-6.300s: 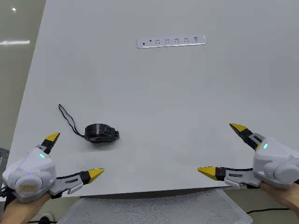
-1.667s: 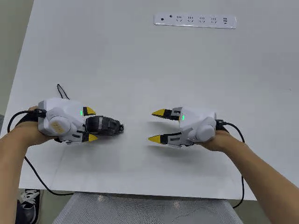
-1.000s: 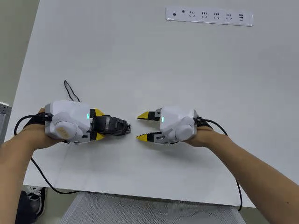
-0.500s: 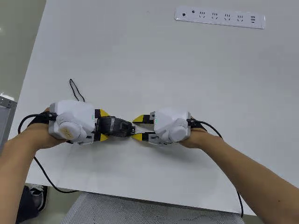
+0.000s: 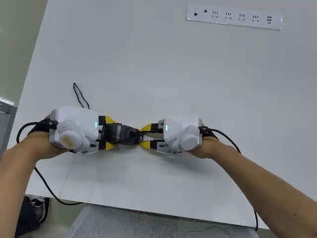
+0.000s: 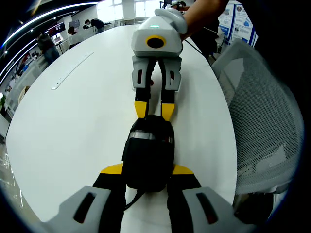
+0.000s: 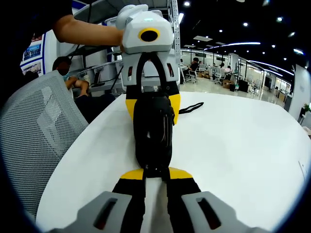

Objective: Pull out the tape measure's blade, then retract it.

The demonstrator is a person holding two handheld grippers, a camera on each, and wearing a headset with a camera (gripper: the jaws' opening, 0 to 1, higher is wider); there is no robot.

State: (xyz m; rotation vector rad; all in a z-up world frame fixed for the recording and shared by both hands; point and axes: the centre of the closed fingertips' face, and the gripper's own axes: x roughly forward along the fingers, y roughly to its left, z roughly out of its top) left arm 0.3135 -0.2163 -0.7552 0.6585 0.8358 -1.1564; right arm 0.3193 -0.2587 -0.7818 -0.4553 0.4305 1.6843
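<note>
- Black plastic tape measure (image 5: 122, 135) lies on the white counter (image 5: 163, 74), close to its near edge and left of the middle. Its long axis runs parallel to that edge.
- Left tongs (image 5: 108, 133) hold it. In the left gripper view their yellow tips press on both flanks of the case, toward its rear.
- Right tongs (image 5: 145, 136) face the left ones head-on along the same line. They are set narrow, with their tips just at the tape measure's front end.
- In the right gripper view that front end sits between the yellow tips. I cannot tell whether they pinch the blade's hook or merely flank it.
- The relation that counts is that the case and both tongs lie on one straight line, and the right tongs are the nearer to the front end. The blade should probably come straight out toward the counter's right edge while the left tongs keep the case steady.
- An off-line tug would likely twist the case in the left grip.
- A thin black cord (image 5: 79, 94) trails behind the left tongs toward the left edge, and a power strip (image 5: 234, 18) lies well apart near the far edge.
</note>
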